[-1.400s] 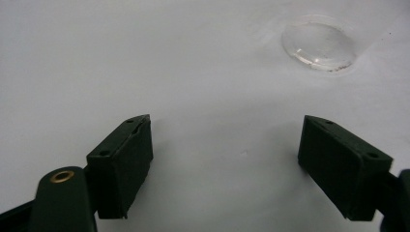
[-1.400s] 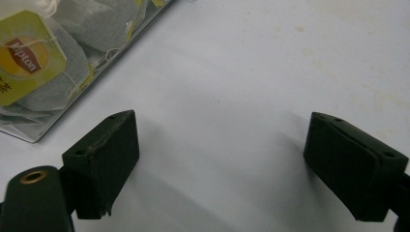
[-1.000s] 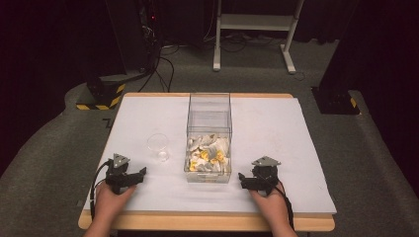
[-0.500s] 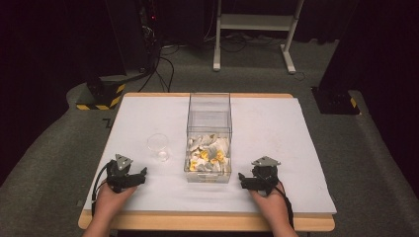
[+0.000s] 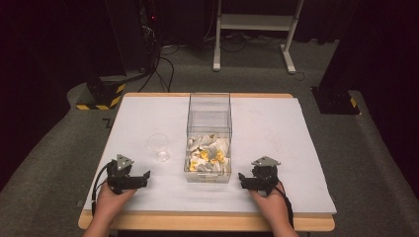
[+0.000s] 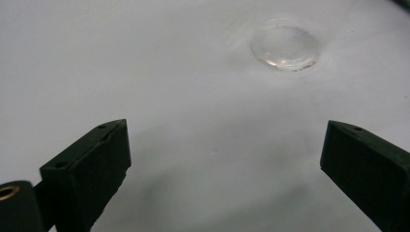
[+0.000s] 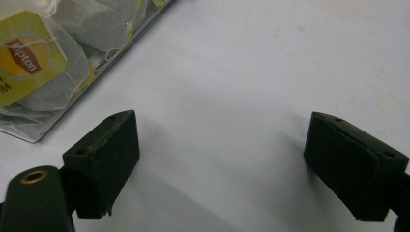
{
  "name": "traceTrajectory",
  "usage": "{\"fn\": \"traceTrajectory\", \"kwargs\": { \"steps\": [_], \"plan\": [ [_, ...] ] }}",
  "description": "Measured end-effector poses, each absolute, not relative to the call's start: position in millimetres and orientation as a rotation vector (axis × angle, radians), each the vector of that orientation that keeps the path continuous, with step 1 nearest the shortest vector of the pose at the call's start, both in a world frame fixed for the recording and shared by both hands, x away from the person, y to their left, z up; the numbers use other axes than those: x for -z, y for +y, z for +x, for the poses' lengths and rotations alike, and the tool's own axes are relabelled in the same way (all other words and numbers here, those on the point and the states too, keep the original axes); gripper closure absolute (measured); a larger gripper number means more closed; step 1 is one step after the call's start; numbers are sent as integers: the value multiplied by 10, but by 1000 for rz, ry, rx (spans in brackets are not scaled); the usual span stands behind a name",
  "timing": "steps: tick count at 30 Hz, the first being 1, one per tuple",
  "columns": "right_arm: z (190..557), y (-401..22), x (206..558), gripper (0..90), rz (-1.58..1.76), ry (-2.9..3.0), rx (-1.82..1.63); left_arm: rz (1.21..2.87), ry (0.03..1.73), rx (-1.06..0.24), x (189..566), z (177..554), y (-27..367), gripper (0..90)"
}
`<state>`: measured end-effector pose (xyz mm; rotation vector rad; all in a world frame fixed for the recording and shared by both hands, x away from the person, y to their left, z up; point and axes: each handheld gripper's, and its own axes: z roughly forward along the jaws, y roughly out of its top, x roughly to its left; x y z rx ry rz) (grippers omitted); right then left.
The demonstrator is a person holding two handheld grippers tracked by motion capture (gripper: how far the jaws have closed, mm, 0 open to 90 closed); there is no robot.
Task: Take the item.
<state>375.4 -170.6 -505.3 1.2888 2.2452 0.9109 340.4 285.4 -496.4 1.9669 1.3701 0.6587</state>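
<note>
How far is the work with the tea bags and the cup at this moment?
Nothing looks done yet: the clear cup stands empty on the white table cover, and the tea bags all lie in the clear box. In hand: the left gripper has just been opening its jaws, nothing between them; the right gripper is open and holds nothing. Left, probably: moving a tea bag to the cup.

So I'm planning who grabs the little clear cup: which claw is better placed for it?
Probably the left claw: the clear cup stands just ahead of it, on its side of the tea-bag box, and its jaws are open with nothing between them. The right claw sits beyond that box.
</note>
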Motion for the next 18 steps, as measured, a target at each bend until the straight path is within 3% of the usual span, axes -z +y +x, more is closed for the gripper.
{"fn": "traceTrajectory", "kwargs": {
  "steps": [18],
  "plan": [
    [3760, -1823, 4953, 121, 1276, 2201, -866, 1907, 1202, -587, 4746, 3283, 2774, 7]
  ]
}}
